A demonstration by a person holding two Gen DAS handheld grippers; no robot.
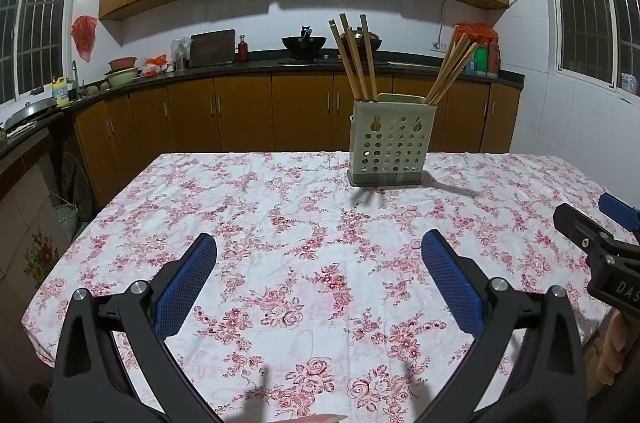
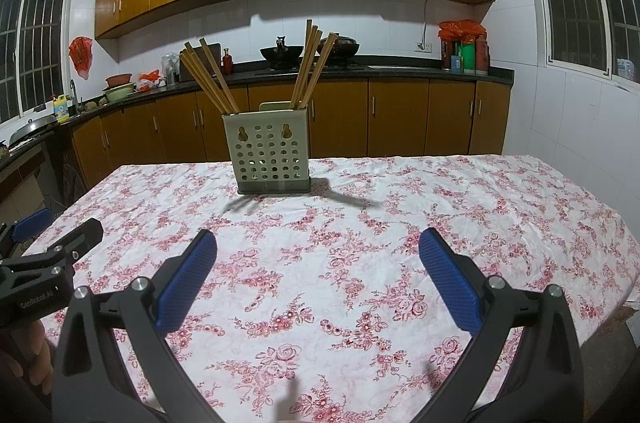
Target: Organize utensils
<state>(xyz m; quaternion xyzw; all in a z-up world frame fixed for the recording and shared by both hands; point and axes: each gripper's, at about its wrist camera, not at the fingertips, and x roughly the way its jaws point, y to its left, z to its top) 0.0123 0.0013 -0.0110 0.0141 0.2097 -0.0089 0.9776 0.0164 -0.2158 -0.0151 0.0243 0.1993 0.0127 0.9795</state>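
1. A tabletop [image 1: 280, 223] covered with a white cloth printed with pink roses fills the lower part of both views, with a kitchen of wooden cabinets behind it.
2. A pale green perforated utensil holder [image 1: 391, 142] stands upright near the far edge of the tabletop, on a darker base.
3. Two bundles of wooden chopsticks stand in the holder: the left bundle [image 1: 354, 57] leans toward the left, and the right bundle [image 1: 450, 67] leans toward the right, at opposite ends of the holder.
4. The left hand-held gripper [image 1: 319, 287] hovers over the near part of the tabletop, its blue-padded fingers spread wide and grasping nothing.
5. The right hand-held gripper [image 2: 318, 283] hovers beside it toward the right edge, likewise released and empty.
6. Both grippers are well apart from the holder.
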